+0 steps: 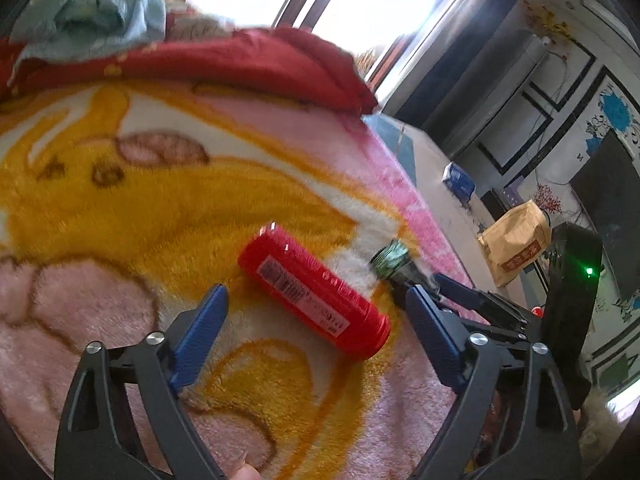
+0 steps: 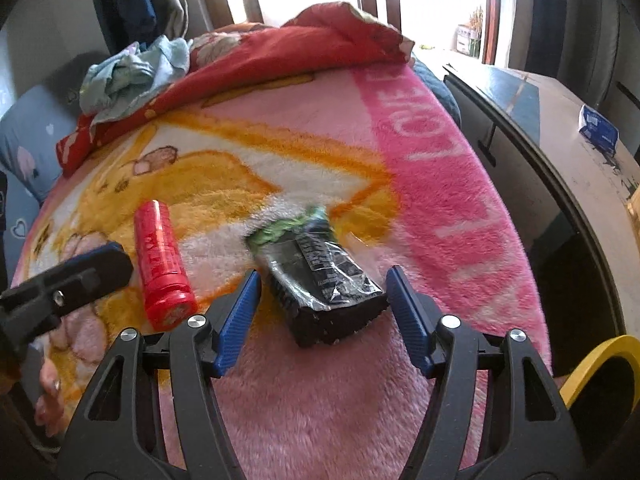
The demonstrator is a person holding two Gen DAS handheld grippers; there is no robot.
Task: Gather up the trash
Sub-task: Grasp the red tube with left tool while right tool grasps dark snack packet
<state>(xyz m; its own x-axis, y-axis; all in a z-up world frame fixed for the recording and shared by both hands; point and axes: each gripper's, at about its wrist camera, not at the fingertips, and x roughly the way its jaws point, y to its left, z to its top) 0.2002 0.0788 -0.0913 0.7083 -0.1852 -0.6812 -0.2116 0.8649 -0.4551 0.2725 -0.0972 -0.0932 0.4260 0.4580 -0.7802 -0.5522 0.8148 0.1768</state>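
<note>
1. both pieces of trash are lying on the fuzzy pink and yellow blanket on the bed: a red canister on its side, and a dark plastic-wrapped packet just beside it, to its right.

2. the left gripper has its jaws spread wide with nothing in them. the canister lies diagonally in the gap between the blue pads, touching neither as far as i can tell.

3. the right gripper is the same deal, jaws released and empty, with the near end of the packet sitting between its fingertips.

4. my guess is both are lining up for a grab, so none of the collecting is done yet.

5. stuff that could go sideways:
- the canister is round and lies skewed to the jaws, so a squeeze across that angle could squirt it out or roll it away over the plush.
- the packet's wrap looks slick and crinkly, so a pinch on the loose film alone might slip.
- the two grippers are close together, so closing in at once could knock them into each other or bump the other item.
- going too low could snag the blanket pile in the pads.

6. there's a yellow-rimmed container at the bottom right of the right wrist view, maybe the bin, can't tell for sure.
</note>
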